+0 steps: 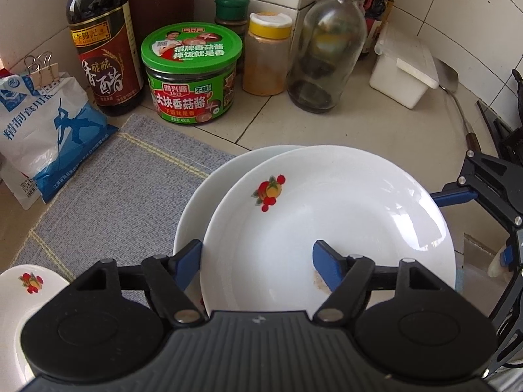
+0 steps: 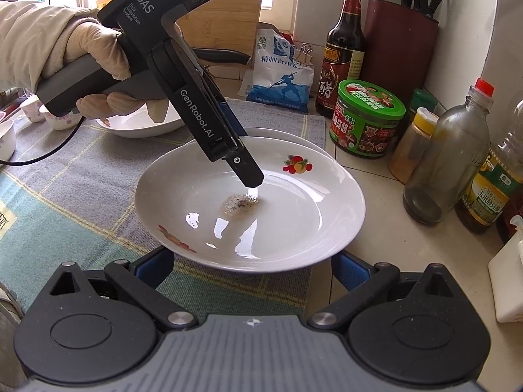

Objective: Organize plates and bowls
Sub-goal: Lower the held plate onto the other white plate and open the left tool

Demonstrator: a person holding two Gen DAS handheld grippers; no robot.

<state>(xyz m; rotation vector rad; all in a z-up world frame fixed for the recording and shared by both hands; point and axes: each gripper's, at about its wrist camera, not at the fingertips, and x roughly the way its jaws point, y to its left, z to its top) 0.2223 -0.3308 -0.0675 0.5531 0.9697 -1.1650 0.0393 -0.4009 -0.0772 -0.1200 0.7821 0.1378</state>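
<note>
A white plate with fruit motifs lies off-centre on a second white plate, half on the grey cloth. A brown smear marks its middle. My left gripper is open, one finger outside the near rim and one inside, with neither pad pressing. A gloved hand holds it. My right gripper is open at the plate's opposite rim, with its fingers wide apart. A white bowl sits nearby.
Along the tiled wall stand a vinegar bottle, a green jar, a spice jar, a glass bottle and a white box. A salt bag leans at left. Small cups sit on the cloth.
</note>
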